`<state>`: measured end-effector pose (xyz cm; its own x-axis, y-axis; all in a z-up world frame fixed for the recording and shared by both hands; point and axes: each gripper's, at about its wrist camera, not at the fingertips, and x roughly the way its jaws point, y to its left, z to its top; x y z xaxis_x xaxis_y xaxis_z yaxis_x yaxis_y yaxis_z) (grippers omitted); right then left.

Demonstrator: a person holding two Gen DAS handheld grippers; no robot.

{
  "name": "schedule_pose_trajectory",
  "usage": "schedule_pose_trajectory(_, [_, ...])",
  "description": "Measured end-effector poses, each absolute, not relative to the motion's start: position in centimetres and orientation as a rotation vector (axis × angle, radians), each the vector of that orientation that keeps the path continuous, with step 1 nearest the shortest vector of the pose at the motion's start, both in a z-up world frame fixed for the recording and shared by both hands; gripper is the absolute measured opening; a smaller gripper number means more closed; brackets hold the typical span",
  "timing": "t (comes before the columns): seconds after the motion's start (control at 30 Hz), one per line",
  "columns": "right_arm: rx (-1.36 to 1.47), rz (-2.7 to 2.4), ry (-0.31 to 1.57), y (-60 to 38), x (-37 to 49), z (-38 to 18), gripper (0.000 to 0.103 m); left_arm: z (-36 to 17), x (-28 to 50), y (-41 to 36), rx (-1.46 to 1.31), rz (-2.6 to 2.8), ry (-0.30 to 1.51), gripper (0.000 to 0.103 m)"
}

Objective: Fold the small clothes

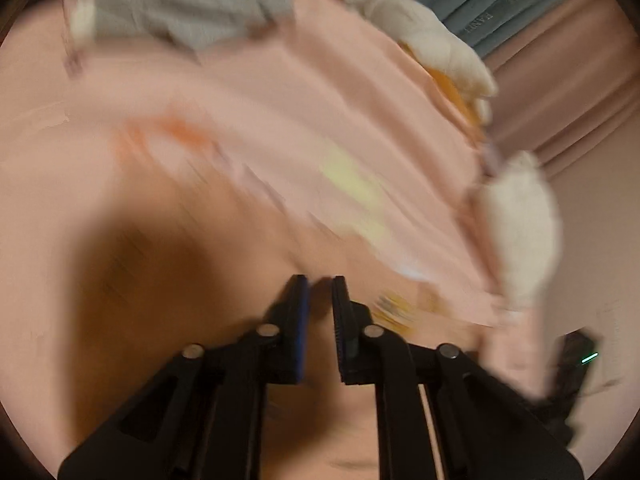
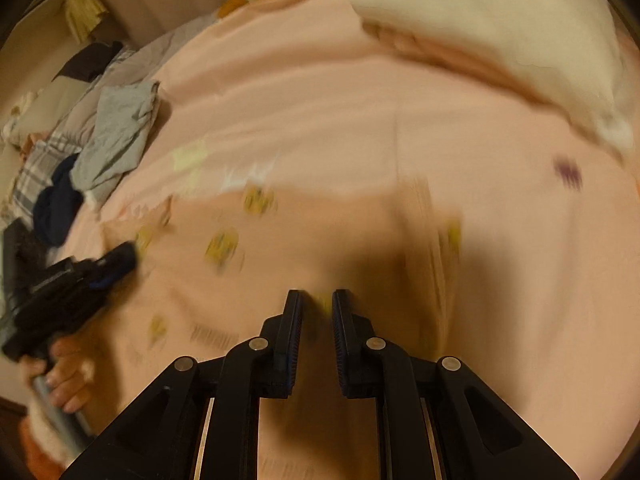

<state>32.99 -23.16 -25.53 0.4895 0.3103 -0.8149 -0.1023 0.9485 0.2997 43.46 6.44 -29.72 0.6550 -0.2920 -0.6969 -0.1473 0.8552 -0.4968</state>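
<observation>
A small pink garment (image 2: 280, 248) with yellow prints lies spread on the pink bed sheet (image 2: 320, 80), blurred by motion. My right gripper (image 2: 318, 294) is over its near edge with the jaws close together. A yellow-printed bit of the cloth shows between the tips, and a fold rises beside them. My left gripper (image 2: 126, 254), held by a hand (image 2: 64, 376), is at the garment's left edge. In the left wrist view the left gripper (image 1: 320, 280) has its jaws nearly together over the garment (image 1: 352, 184). I cannot tell whether cloth is pinched there.
A grey garment (image 2: 116, 132) lies crumpled at the left with navy cloth (image 2: 56, 204) and plaid fabric (image 2: 32, 172) beside it. White fluffy bedding (image 2: 500, 40) sits at the far right. A teal cloth (image 1: 520, 4) lies beyond white plush (image 1: 432, 36).
</observation>
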Motion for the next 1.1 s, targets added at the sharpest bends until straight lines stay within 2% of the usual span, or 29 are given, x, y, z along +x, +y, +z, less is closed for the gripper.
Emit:
schedule_pose_trajectory(0.07, [0.302,0.229,1.016,-24.0,34.3,-26.0,0.013,-29.9,43.9,8.6,-0.482,0.032,0.872,0.0])
schedule_pose_trajectory(0.2, [0.581,0.274,1.028,-27.3,33.8,-26.4,0.013,-29.8,41.7,14.6,-0.812,-0.096,0.938,0.005])
schedule_pose_trajectory(0.27, [0.576,0.28,1.04,-28.1,32.5,-25.9,0.013,-28.6,40.8,15.0,-0.804,-0.119,0.921,0.015])
schedule_pose_trajectory(0.43, [0.406,0.201,1.027,-29.3,27.6,-23.2,0.015,-27.1,39.9,13.6,-0.788,-0.255,0.949,0.029])
schedule_pose_trajectory(0.47, [0.382,0.199,1.026,-29.4,26.9,-22.9,0.019,-27.2,40.0,13.1,-0.767,-0.247,0.971,0.03])
schedule_pose_trajectory(0.57, [0.311,0.166,1.015,-30.2,25.0,-22.3,0.031,-27.6,40.0,12.7,-0.724,-0.196,0.973,0.03])
schedule_pose_trajectory(0.83, [0.224,0.176,1.079,-30.4,23.5,-24.6,0.031,-30.1,40.4,14.2,-0.701,-0.137,1.017,0.03])
schedule_pose_trajectory(1.1, [0.223,0.173,1.074,-29.6,23.6,-25.1,0.031,-30.3,40.3,13.9,-0.808,-0.272,1.023,0.029])
